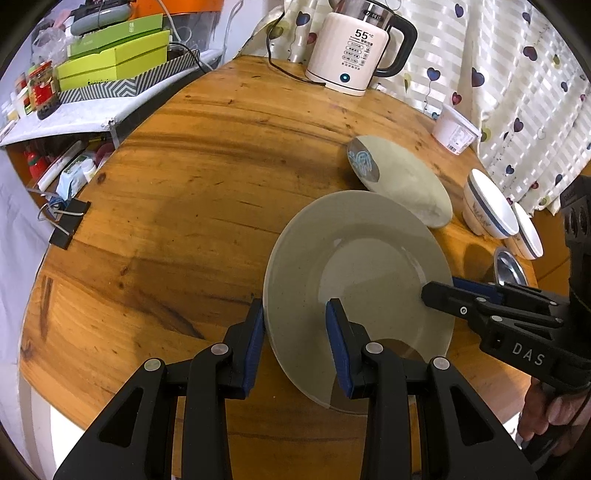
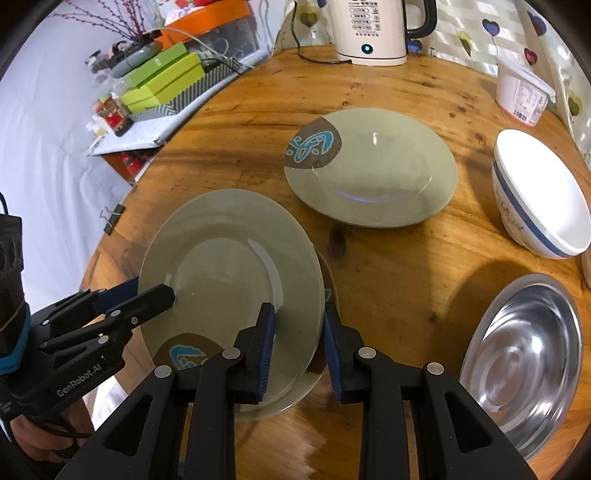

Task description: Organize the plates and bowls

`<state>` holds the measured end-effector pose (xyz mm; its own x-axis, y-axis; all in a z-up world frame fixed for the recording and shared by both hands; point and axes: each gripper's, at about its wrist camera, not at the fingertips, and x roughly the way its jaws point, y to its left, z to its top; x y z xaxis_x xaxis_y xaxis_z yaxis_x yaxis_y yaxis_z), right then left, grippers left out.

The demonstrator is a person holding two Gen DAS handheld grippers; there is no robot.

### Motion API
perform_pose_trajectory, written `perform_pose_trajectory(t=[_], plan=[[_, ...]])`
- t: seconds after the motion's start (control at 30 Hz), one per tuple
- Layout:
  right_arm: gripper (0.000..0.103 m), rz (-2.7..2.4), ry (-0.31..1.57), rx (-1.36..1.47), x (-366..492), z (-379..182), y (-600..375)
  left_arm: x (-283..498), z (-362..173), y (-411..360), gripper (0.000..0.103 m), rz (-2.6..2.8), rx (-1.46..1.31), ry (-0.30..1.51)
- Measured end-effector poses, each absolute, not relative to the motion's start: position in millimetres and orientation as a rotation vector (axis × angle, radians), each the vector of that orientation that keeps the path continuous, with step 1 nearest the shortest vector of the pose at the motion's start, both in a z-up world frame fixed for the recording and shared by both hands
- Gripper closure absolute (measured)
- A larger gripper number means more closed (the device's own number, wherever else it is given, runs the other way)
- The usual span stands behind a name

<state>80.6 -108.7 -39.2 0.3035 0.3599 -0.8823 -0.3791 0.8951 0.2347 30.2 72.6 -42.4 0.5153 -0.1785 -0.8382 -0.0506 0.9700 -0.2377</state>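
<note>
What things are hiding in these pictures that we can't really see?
- Right wrist view: a second plate peeks out under the held plate, which covers most of it.
- Left wrist view: the steel bowl is partly behind the right hand-held gripper.
- Right wrist view: the kettle top is cut off by the picture's edge.
- Small print on the white tub is unreadable.

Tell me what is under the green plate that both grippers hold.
Under the green plate the right wrist view shows the edge of a second plate with a brown patch, on the wooden table. The rest is covered.
</note>
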Motion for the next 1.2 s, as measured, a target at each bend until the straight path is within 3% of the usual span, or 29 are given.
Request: perform_pose_trajectory(t=[1.2], plan=[[0.074,0.469,1.123,-0.113,73.6,-39.9,-104.5,29.1,-48.5,68.3,0.068,-0.098,-0.237,1.054]])
